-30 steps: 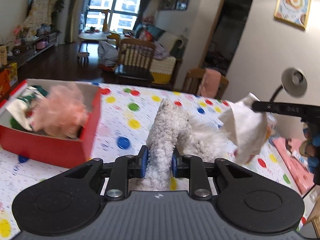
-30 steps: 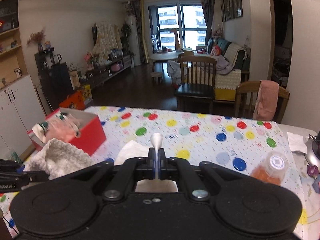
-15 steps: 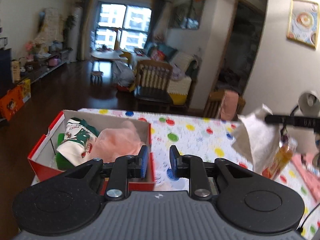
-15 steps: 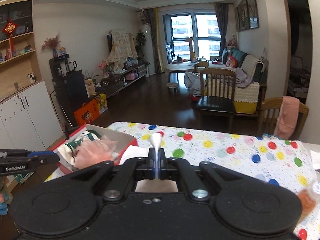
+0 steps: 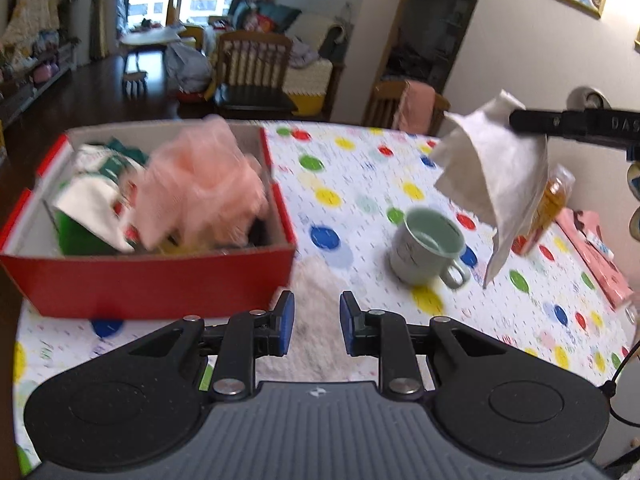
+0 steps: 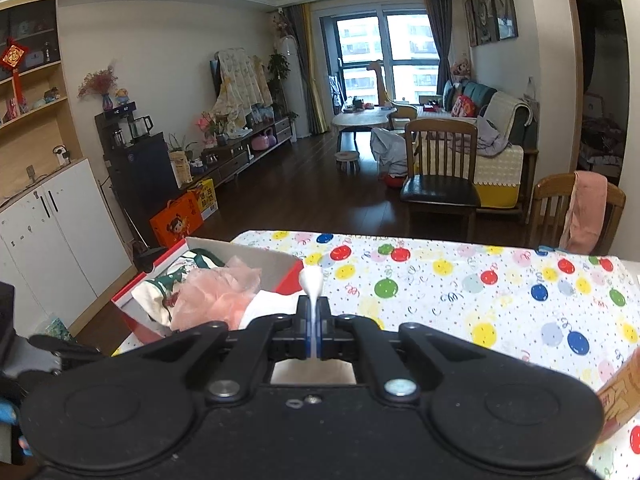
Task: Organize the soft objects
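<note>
My right tongs (image 6: 313,334) are closed on a white tissue (image 5: 494,172); in the left wrist view it hangs in the air at the upper right of the frame, above the desk (image 5: 360,184). In the right wrist view only a small tip of the tissue shows above the closed jaws. My left tongs (image 5: 316,322) stand open with nothing between the blue pads, low at the centre of the frame. Just under them lies a fluffy white cloth (image 5: 320,300) on the desk, beside the red box (image 5: 152,280).

The red box is at the left of the frame and holds a pink mesh puff (image 5: 200,188) and a green and white cloth (image 5: 96,196). Right of the centre a pale green mug (image 5: 428,246) stands upright on the cover with coloured dots.

Behind the desk I see a wooden chair (image 6: 440,172), a sofa (image 6: 492,128), a large window (image 6: 388,48) and white cabinets (image 6: 52,232) at the left of the right wrist view.
</note>
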`<action>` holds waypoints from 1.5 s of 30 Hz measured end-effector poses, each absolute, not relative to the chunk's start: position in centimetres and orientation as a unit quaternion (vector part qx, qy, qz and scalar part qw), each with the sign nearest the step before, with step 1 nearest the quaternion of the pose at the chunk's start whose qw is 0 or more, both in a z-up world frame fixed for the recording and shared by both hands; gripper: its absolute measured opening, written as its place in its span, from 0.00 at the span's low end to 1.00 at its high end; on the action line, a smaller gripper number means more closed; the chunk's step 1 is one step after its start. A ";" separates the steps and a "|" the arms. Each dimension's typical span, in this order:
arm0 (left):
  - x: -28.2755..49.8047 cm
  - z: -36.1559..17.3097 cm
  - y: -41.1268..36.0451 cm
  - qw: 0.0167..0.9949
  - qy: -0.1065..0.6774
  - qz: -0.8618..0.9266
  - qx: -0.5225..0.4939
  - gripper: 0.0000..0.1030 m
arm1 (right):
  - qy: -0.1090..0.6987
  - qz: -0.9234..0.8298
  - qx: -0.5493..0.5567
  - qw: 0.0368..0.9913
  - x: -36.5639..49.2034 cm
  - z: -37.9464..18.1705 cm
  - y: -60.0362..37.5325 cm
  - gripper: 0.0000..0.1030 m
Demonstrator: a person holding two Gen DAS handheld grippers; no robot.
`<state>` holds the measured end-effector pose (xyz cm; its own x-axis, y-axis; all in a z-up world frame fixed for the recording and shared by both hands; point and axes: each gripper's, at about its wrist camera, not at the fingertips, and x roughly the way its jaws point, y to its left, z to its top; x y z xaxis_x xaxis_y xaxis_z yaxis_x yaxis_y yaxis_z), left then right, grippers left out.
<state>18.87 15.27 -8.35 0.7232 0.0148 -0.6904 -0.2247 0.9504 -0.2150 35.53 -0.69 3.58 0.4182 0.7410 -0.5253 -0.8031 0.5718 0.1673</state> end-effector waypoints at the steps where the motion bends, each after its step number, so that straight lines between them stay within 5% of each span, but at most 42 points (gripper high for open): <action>1: 19.1 -8.8 15.0 0.915 0.371 0.065 -0.142 0.31 | 0.285 0.459 -0.054 0.840 35.5 3.4 -0.9 0.01; 2: 19.1 -9.2 14.6 0.914 0.376 0.067 -0.141 0.38 | 0.287 0.459 -0.054 0.839 35.4 3.3 -1.1 0.01; 4: 19.2 -10.2 14.4 0.911 0.379 0.062 -0.149 0.83 | 0.293 0.458 -0.053 0.838 35.4 3.0 -1.6 0.01; 27: 24.4 -19.5 9.7 0.893 0.422 0.155 0.001 0.83 | 0.345 0.447 -0.069 0.823 36.6 -0.5 -7.0 0.01; 29: 24.3 -19.5 9.7 0.894 0.419 0.159 -0.007 0.76 | 0.346 0.446 -0.072 0.822 36.6 -0.6 -7.1 0.01; 31: 24.2 -19.4 9.7 0.897 0.416 0.149 -0.015 0.52 | 0.348 0.446 -0.074 0.821 36.7 -0.7 -7.1 0.01; 36: 24.4 -19.0 8.6 0.897 0.418 0.143 0.000 0.19 | 0.349 0.449 -0.078 0.819 36.7 -0.7 -6.8 0.01; 45: 22.9 -15.7 10.2 0.907 0.396 0.136 -0.046 0.09 | 0.343 0.456 -0.074 0.818 36.1 -0.2 -5.9 0.01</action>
